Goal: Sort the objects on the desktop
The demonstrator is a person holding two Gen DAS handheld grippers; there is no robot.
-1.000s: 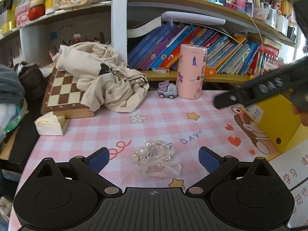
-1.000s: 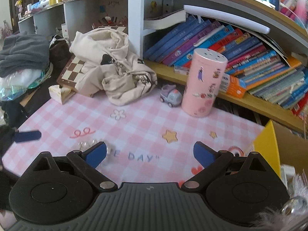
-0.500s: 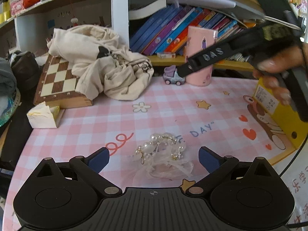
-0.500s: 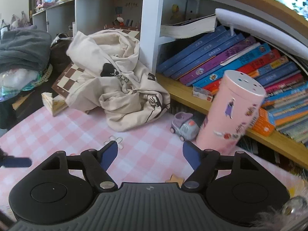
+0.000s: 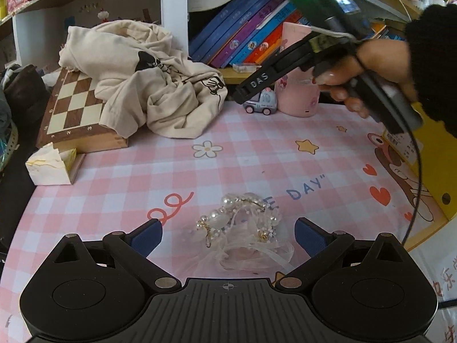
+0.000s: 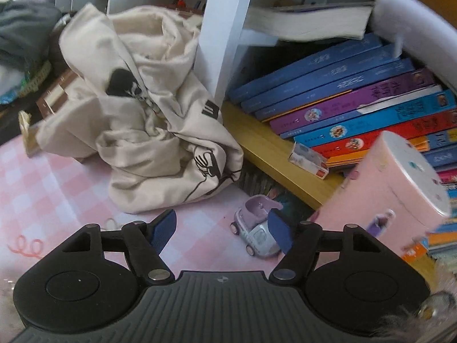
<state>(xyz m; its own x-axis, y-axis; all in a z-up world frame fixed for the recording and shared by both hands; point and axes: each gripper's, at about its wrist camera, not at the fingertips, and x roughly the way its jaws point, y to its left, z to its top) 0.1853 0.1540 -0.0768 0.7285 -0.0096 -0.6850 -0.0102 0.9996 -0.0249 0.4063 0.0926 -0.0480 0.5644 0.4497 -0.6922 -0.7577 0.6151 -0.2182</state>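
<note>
Left gripper (image 5: 227, 233) sits low over the pink-checked worktop (image 5: 242, 160), jaws wide, nothing clamped. One tangled pearl-and-tulle hair accessory (image 5: 242, 228) lies on the worktop between its blue fingertips (image 5: 145, 235), touching neither; the gauzy lower part runs under the gripper body and is cut off from view.

Right gripper (image 6: 221, 233) has jaws part-way and closing, with nothing pressed between the pads. One small lilac-and-grey toy car (image 6: 257, 233) stands on the worktop just ahead; the right-hand blue fingertip (image 6: 281, 234) overlaps the car's right side in the right wrist view, so contact can't be judged. In the left wrist view the same car (image 5: 261, 104) is half hidden behind the right gripper's black finger (image 5: 258, 81), and a hand (image 5: 368, 71) with a black sleeve grips the handle.

One tall pink cylinder with cartoon stickers (image 6: 382, 197) stands just right of the car, blurred and cut by the frame edge. One crumpled cream cloth bag with black print (image 6: 148, 123) lies left of the car, draped over one wooden chessboard box (image 5: 72, 114). One white crumpled tissue box (image 5: 50, 165) sits at the worktop's left edge. One yellow cardboard box (image 5: 437, 157) at the right is mostly cut off.

Furthest: a row of leaning books (image 6: 357, 105) on the wooden shelf (image 6: 271, 154); count unclear, some are blurred or out of frame. One small carton (image 6: 310, 160) lies in front of them.
</note>
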